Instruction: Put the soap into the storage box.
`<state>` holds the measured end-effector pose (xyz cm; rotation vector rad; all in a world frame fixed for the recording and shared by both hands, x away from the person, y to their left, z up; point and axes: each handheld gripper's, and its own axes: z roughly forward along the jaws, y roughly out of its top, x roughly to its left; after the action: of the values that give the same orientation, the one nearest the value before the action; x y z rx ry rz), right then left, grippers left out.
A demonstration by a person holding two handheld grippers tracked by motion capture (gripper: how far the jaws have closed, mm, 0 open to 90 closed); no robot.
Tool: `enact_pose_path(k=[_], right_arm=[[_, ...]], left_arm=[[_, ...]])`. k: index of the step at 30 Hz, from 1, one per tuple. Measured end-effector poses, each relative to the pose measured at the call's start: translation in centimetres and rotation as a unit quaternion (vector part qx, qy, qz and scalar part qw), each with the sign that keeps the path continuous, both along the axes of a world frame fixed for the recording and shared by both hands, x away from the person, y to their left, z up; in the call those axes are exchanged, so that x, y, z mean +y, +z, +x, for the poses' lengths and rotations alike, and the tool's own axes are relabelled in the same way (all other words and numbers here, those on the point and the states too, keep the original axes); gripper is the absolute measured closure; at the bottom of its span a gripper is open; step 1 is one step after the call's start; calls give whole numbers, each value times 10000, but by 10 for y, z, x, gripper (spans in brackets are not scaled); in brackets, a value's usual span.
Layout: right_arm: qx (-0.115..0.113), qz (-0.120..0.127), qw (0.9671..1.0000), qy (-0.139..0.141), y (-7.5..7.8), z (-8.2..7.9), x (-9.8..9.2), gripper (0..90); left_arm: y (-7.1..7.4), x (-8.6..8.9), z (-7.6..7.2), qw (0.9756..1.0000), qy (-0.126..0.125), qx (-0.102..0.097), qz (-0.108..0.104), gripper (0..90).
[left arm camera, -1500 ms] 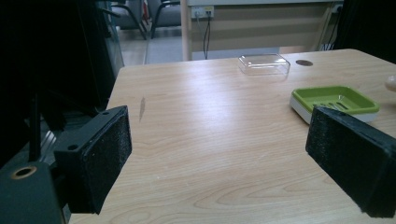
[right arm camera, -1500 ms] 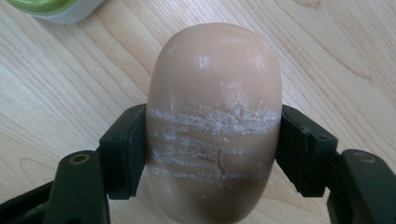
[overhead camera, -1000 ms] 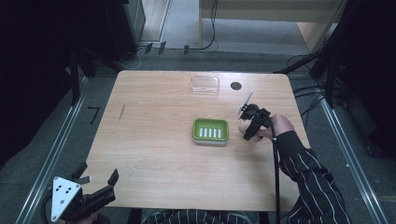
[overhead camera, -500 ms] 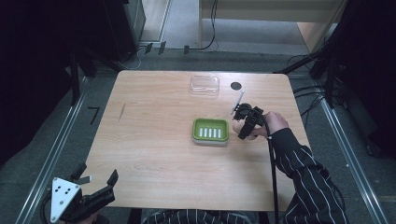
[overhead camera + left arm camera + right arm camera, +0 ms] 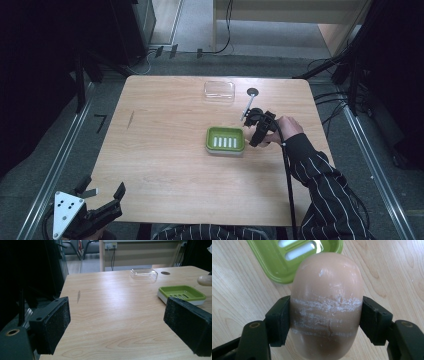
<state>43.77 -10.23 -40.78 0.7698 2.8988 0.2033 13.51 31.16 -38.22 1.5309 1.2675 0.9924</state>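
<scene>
Right gripper [image 5: 325, 315]: jaws clamped on a smooth, rounded, peach-coloured bar of soap [image 5: 327, 307], one black pad on each long side; soap fills the gap btwn pads.
Soap surface: whitish scuff bands run across it at pad level (rest looks smooth); small chip mark near its far end.
Soap location: held above the wooden tabletop [image 5: 234, 290], its far end overlapping the near rim of the green slotted plastic soap dish [image 5: 274, 262] in the right gripper view. Not resting in the dish.
Right gripper, high view [image 5: 260, 127]: just beside the dish's right edge, the person's hand [image 5: 285, 129] behind it, striped sleeve [image 5: 325, 185] running back to the table's near right corner.
Soap dish, high view [image 5: 225, 140]: sits roughly mid-table, a bit right of centre; white slots in its floor; pale base under the green tray.
Clear plastic lid/box [image 5: 219, 90]: at the far edge of the table, well apart from the dish, behind it.
Dark round hole in tabletop [image 5: 253, 92]: just right of the clear box.
Left gripper [image 5: 87, 215]: at the table's near left corner, off the work area, grey three-cornered plate on top.
Left fingers [image 5: 56, 325]: spread wide, nothing btwn them; bare wood in the gap.
Dark streak on wood [image 5: 130, 119]: left part of table, well apart from everything.
</scene>
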Motion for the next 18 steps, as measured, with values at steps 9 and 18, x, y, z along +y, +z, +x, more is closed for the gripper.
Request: enact_pose_path(k=[9,18], right_arm=[[-39,-7,9998,182,4,2,11,329],[-75,-25,9987,497,5,3,25,329]], left_arm=[[0,1,-1,10000,10,-3,-25,72],[0,2,-4,10000,57,-4,-27,72]])
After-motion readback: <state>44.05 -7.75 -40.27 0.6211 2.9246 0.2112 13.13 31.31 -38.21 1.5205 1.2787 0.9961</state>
